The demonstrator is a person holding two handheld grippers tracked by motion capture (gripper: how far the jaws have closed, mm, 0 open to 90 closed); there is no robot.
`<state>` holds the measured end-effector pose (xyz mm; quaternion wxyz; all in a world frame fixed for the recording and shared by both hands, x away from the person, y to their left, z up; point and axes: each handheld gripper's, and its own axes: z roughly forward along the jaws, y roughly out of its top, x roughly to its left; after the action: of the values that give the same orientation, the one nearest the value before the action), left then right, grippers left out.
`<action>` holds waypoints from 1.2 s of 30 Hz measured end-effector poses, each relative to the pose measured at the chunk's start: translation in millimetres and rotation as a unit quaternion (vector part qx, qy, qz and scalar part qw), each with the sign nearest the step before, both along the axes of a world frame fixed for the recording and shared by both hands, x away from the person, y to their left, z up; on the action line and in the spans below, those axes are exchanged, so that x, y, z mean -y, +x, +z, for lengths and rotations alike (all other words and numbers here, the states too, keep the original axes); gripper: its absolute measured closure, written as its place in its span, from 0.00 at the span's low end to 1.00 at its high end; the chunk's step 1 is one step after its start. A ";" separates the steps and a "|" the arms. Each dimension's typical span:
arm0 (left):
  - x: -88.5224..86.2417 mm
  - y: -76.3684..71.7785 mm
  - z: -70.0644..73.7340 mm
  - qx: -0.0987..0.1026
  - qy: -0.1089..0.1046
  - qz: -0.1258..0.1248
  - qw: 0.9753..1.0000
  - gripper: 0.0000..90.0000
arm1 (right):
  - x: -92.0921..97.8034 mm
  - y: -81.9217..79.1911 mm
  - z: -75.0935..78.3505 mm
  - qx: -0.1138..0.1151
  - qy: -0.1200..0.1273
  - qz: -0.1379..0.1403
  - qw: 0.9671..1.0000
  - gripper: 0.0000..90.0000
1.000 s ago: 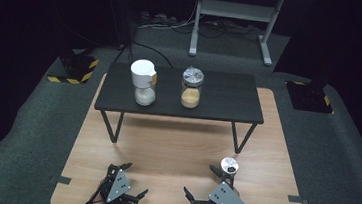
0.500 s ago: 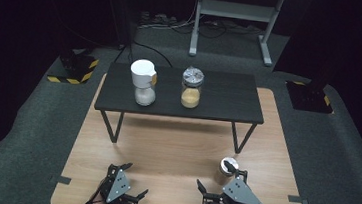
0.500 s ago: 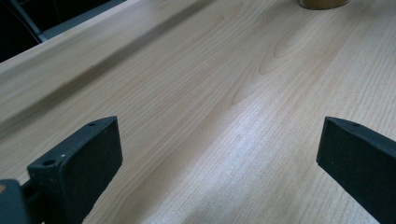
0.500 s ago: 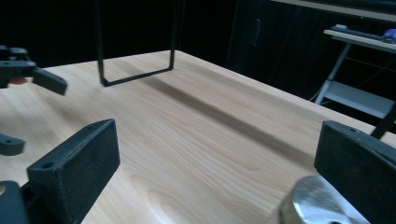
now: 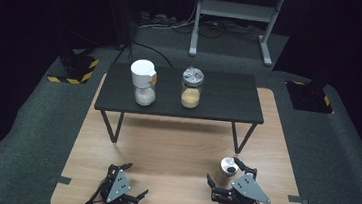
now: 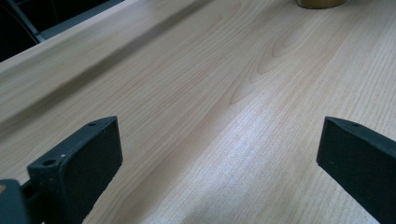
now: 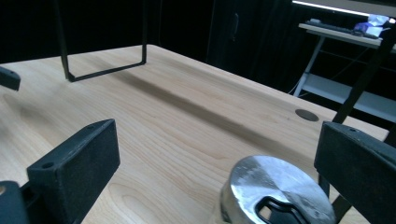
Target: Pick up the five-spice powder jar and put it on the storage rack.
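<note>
The small metal-lidded jar [image 5: 227,165] stands upright on the wooden table [image 5: 174,151] near its right front corner, just ahead of the right gripper [image 5: 229,179]. In the right gripper view the jar's silver lid [image 7: 275,193] sits low between the two black jaws, closer to the right-hand one, with clear space on either side; the jaws are spread wide and grip nothing. The left gripper [image 5: 128,182] rests near the left front edge of the table, its jaws likewise wide apart over bare wood, with nothing between them. Farther back, a low black bench [image 5: 179,94] carries a white-capped container [image 5: 143,82] and a jar of yellow-brown contents [image 5: 191,87], both upright and well apart from the grippers. Judged risk: the jar sits off-centre in the right jaws, so closing from here could make one jaw strike first and push or tip the jar toward the nearby table edge. A grip taken high on the smooth lid could also slip.
</note>
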<state>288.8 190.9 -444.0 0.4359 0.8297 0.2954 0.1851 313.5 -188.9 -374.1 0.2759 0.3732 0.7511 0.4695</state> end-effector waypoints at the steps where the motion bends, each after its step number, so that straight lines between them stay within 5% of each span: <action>1: 0.0 0.0 0.0 0.000 0.000 0.000 1.000 0.01 | 1.2 0.6 -0.4 0.000 -0.001 -0.002 1.000 0.00; 18: -0.1 0.0 0.1 0.000 0.001 -0.003 1.000 0.01 | 14.1 6.9 -11.4 -0.010 0.004 -0.027 1.000 0.00; 36: -0.2 0.0 0.1 0.001 0.001 -0.004 1.000 0.01 | 23.5 11.4 -27.6 -0.043 0.046 -0.042 0.997 0.07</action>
<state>288.8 191.1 -443.9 0.4364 0.8311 0.2915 0.1841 324.9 -212.4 -401.6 0.2455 0.4364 0.7238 0.4748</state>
